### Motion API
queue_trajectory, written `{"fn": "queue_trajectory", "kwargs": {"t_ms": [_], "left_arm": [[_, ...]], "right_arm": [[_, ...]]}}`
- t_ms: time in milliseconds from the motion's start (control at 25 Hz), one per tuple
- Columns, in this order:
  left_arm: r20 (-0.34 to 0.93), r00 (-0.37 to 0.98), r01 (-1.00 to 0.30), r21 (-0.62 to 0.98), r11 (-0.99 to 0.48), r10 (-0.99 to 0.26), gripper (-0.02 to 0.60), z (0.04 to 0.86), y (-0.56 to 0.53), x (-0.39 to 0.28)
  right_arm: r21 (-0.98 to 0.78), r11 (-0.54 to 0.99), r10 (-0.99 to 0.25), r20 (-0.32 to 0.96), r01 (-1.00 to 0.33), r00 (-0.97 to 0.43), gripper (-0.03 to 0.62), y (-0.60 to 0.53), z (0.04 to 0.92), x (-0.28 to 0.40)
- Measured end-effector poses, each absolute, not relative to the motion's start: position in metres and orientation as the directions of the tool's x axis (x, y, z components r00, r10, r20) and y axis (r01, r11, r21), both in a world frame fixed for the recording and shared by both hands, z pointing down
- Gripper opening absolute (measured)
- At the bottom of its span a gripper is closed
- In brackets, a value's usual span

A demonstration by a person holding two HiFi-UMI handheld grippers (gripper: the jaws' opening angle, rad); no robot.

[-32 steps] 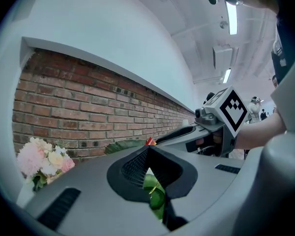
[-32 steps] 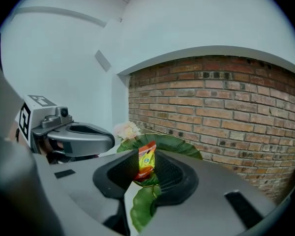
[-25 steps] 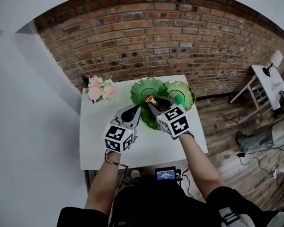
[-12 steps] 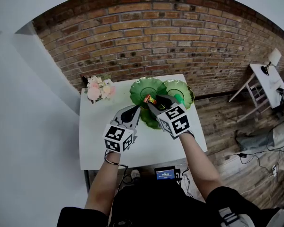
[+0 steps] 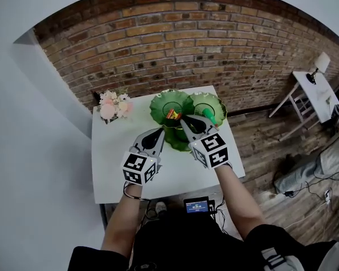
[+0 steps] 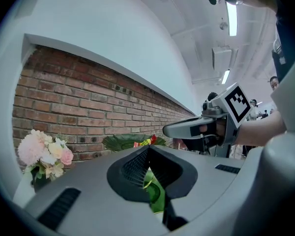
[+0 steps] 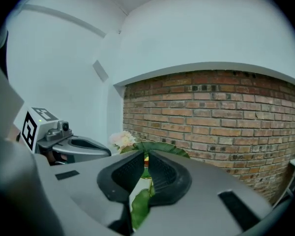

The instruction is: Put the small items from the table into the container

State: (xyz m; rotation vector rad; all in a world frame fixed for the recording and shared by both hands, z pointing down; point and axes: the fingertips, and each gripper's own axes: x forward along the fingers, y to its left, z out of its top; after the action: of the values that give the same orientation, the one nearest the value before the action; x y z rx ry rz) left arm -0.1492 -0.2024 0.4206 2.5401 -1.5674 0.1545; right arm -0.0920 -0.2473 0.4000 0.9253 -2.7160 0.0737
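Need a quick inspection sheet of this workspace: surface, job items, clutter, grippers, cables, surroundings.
surface: white table, mostly bare.
job's things: green leaf-shaped dish at the back; red-and-yellow item lying in it; small green item in its right lobe.
clutter: flower bouquet at the back-left corner.
grippers: left gripper shut, empty; right gripper closing, slim gap left, nothing between the jaws, red-and-yellow item just beyond the tips.
cables: loose cables on the floor right of the table.
surroundings: brick wall behind; white side table at right; screen device below the near edge.
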Motion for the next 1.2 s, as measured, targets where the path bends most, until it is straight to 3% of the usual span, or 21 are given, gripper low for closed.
{"fn": "queue_trajectory", "kwargs": {"t_ms": [320, 1200], "left_arm": [[0.196, 0.475, -0.880, 0.099, -0.465, -0.858, 0.008, 0.444, -0.189, -0.134], [0.267, 0.583, -0.813, 0.169, -0.558, -0.768, 0.008, 0.497, -0.178, -0.091]], "right_arm": [[-0.001, 0.793, -0.594, 0.226, -0.610, -0.772, 0.016, -0.222, 0.415, -0.066], [-0.077, 0.731, -0.613, 0.360, -0.677, -0.703, 0.015, -0.189, 0.494, -0.018]]}}
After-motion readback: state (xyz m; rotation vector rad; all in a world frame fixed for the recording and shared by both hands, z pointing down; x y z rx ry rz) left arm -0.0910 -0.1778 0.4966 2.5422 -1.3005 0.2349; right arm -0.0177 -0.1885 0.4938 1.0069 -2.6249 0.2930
